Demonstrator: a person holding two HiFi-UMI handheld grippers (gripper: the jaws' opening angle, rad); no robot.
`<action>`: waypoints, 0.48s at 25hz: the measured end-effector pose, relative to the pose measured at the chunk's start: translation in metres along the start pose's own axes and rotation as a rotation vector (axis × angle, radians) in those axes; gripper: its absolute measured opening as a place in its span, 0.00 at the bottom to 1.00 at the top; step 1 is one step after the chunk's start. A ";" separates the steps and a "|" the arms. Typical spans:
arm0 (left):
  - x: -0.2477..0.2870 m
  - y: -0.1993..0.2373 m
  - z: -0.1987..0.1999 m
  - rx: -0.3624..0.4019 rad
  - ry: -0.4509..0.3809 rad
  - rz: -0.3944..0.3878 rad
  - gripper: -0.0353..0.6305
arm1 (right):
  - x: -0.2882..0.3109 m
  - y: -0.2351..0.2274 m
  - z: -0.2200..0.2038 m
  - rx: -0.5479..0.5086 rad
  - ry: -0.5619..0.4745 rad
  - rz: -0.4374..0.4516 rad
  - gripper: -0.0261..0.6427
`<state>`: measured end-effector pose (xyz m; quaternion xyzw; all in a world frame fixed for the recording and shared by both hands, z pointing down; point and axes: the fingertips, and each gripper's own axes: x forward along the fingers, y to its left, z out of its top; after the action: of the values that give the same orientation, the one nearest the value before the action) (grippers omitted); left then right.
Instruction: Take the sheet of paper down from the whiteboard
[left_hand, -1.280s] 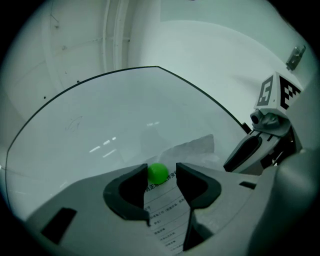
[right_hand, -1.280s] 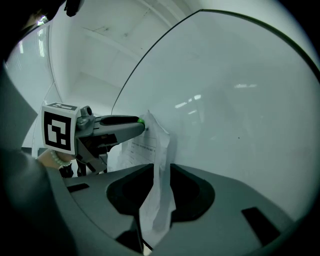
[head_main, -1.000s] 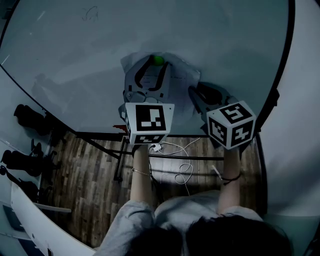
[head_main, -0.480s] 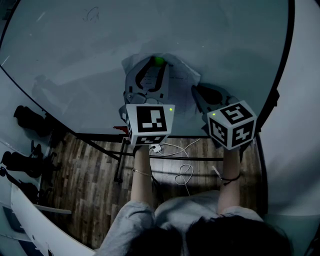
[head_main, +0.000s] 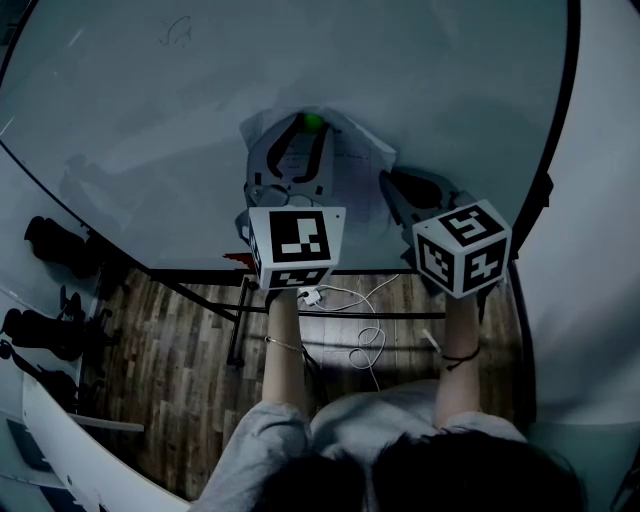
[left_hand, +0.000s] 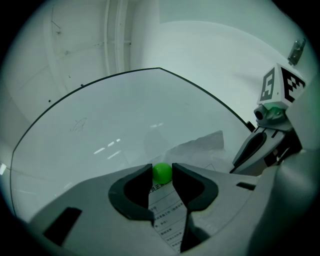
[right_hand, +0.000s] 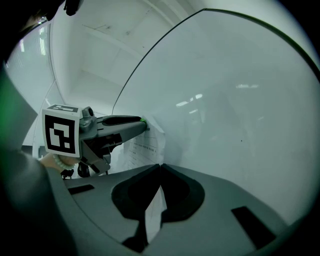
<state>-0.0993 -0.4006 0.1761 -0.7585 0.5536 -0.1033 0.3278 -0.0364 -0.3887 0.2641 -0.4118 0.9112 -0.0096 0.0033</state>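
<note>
Your whiteboard (head_main: 180, 120) stands over a wood floor (head_main: 180, 360) strewn with a white cable (head_main: 368, 345). On the board, a green magnet (left_hand: 161, 174) pins the paper (head_main: 360, 170). Your left gripper (left_hand: 162, 167) pinches the magnet, and your right gripper (right_hand: 159, 167) clamps the paper's edge. The print is unreadable.

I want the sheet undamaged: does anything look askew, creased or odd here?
The sheet of paper is rumpled and bulges off the whiteboard instead of lying flat, though the green magnet sits at its top edge. Nothing else stands out.
</note>
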 end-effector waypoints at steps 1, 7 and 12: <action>0.000 -0.001 0.000 -0.002 0.000 0.000 0.25 | 0.000 -0.001 -0.001 0.004 0.003 -0.002 0.04; -0.002 0.004 0.003 -0.004 0.008 0.025 0.25 | -0.004 -0.003 -0.006 0.017 0.018 -0.006 0.04; -0.001 0.002 0.003 -0.013 0.012 0.028 0.25 | -0.005 -0.006 -0.009 0.021 0.035 -0.008 0.04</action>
<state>-0.1002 -0.3986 0.1727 -0.7521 0.5669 -0.0995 0.3210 -0.0289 -0.3890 0.2734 -0.4150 0.9094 -0.0261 -0.0083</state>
